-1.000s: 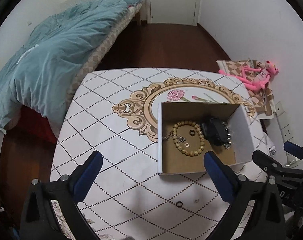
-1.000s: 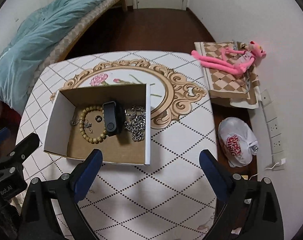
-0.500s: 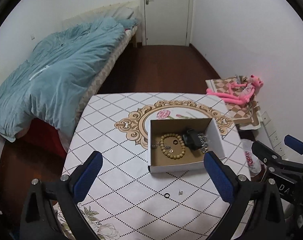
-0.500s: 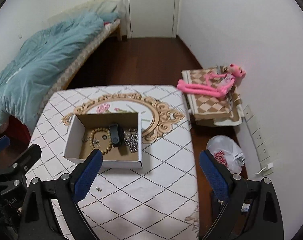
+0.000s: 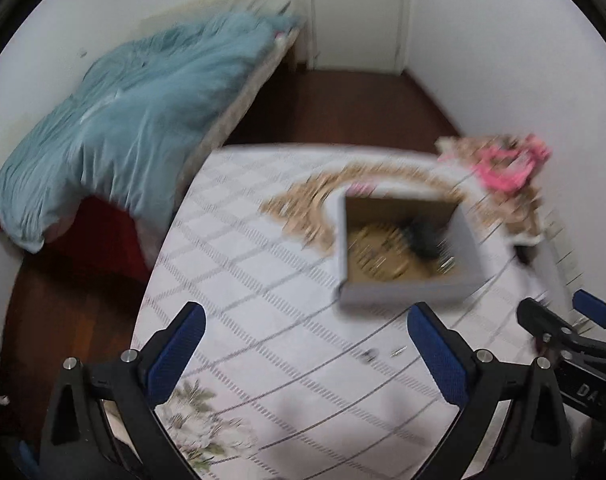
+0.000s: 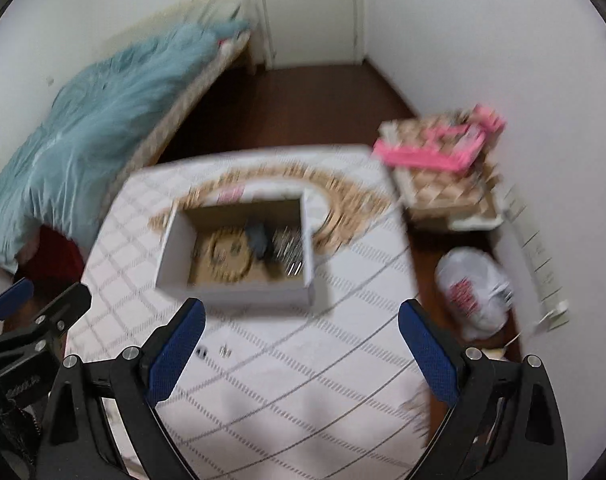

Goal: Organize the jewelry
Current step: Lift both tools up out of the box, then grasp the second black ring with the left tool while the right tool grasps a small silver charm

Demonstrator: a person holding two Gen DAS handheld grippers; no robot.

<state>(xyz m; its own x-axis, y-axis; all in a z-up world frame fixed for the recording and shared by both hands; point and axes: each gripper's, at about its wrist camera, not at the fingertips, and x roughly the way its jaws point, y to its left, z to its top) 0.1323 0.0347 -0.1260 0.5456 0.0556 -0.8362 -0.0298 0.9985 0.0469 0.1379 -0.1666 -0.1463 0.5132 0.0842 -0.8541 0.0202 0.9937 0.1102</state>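
Both views blur, swinging since half-second ago. Left gripper (image 5: 303,352) spread, empty; right gripper (image 6: 299,340) likewise. Box (image 6: 239,292) at 12 o'clock on table (image 6: 323,360), jewelry inside.

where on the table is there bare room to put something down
Broad bare cloth lies left of the box, toward the bed. More lies between the box and the right gripper, apart from two small loose pieces. The box's inside is crowded.

You face white walls (image 5: 503,40), a dark wooden floor (image 5: 343,104), and a bed under a rumpled teal duvet (image 5: 123,120).
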